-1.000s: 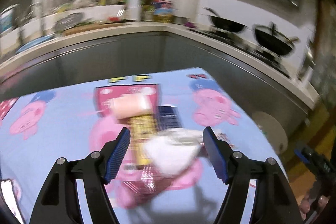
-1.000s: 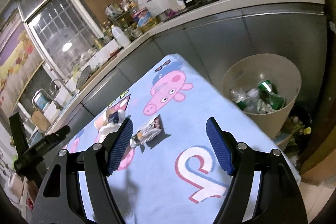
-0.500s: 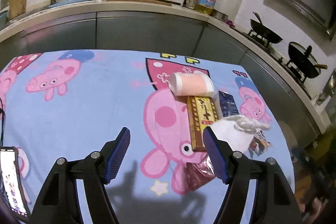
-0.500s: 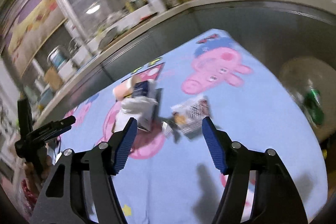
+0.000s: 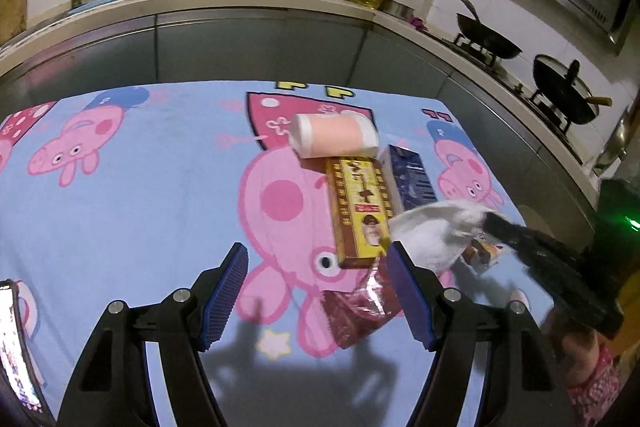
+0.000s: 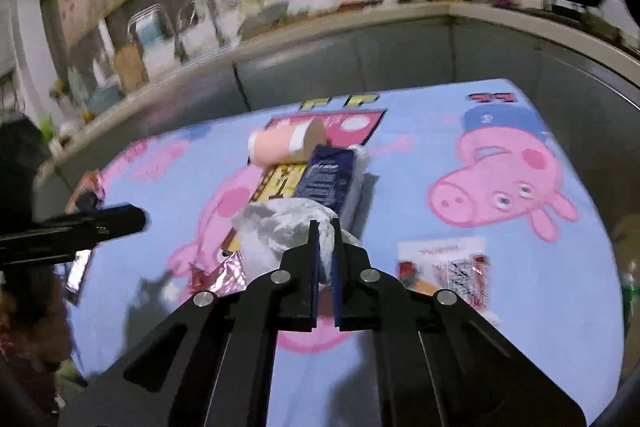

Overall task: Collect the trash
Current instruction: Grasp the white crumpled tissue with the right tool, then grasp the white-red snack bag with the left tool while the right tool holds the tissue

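The right gripper (image 6: 325, 227) has its blue pads pressed almost together on a fold of the crumpled white tissue (image 6: 280, 227), pinching it; the left gripper (image 5: 316, 287) hangs spread wide with nothing between its pads, above the cloth and just beside the tissue's left edge. The tissue (image 5: 436, 231) sits at the near end of a tight cluster of litter; touching it on the far side stands the dark blue carton (image 6: 326, 177), and beside that, to the left of the tissue, lies the yellow box (image 5: 360, 207); beyond both, farthest from the tissue, lies the pink roll (image 5: 334, 141) on its side. A crinkled red foil wrapper (image 5: 356, 311) lies just in front of the tissue, partly under the yellow box's near end; a flat printed sachet (image 6: 444, 271) lies to the right of the tissue, apart from it. Everything rests on a light blue cartoon-pig tablecloth (image 5: 140, 211); a phone (image 5: 16, 347) shows at the cloth's left edge, well apart from the tissue. Behind the table runs a grey-fronted kitchen counter (image 5: 240, 7) crowded with bottles, and two black woks (image 5: 488, 43) sit on the stove to the right.
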`<state>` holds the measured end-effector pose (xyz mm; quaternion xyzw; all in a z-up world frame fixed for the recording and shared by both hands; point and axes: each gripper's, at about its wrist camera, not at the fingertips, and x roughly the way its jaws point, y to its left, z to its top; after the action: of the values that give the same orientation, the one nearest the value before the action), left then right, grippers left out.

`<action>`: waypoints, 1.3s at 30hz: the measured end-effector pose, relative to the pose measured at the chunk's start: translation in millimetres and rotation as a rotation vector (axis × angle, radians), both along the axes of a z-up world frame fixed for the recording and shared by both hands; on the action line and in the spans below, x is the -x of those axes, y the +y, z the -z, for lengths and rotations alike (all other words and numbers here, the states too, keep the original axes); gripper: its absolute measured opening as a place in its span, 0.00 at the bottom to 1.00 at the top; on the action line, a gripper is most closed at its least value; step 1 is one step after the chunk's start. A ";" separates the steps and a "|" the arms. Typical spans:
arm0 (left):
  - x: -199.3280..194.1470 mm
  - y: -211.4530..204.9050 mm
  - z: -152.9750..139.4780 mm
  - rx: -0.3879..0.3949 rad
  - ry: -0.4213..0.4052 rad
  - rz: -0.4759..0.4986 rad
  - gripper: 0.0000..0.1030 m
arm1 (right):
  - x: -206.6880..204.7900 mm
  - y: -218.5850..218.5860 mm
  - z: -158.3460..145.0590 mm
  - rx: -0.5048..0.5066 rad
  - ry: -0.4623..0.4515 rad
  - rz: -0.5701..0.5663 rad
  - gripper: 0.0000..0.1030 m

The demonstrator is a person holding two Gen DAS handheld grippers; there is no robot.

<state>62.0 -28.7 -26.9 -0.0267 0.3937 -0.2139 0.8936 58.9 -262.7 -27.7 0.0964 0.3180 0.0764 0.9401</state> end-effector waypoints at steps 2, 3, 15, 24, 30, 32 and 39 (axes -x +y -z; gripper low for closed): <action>-0.1 -14.8 0.2 -0.007 -0.002 0.038 0.69 | 35.5 -31.3 -11.1 -0.044 -0.069 0.105 0.04; 0.8 -26.4 0.1 -0.014 -0.005 0.068 0.69 | 48.8 -46.6 -13.7 -0.062 -0.087 0.160 0.04; 7.8 -193.8 20.4 -0.157 -0.026 0.370 0.73 | 158.2 -161.1 24.6 -0.297 -0.028 0.495 0.04; 13.1 -248.2 55.3 -0.307 -0.016 0.426 0.76 | 169.9 -173.7 41.0 -0.363 -0.036 0.506 0.04; 5.0 -242.4 66.3 -0.278 0.024 0.407 0.21 | 171.1 -180.7 47.5 -0.386 -0.035 0.514 0.05; 5.5 -240.4 58.0 -0.238 0.037 0.418 0.19 | 171.3 -182.5 47.5 -0.390 -0.038 0.511 0.04; 23.6 -266.8 21.5 -0.147 0.021 0.523 0.05 | 180.9 -211.8 31.4 -0.368 -0.107 0.560 0.05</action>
<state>38.5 -295.5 -48.4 0.1384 0.4108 -0.4080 0.8035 -122.1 -474.6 -59.1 0.3441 0.2100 -0.1236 0.9068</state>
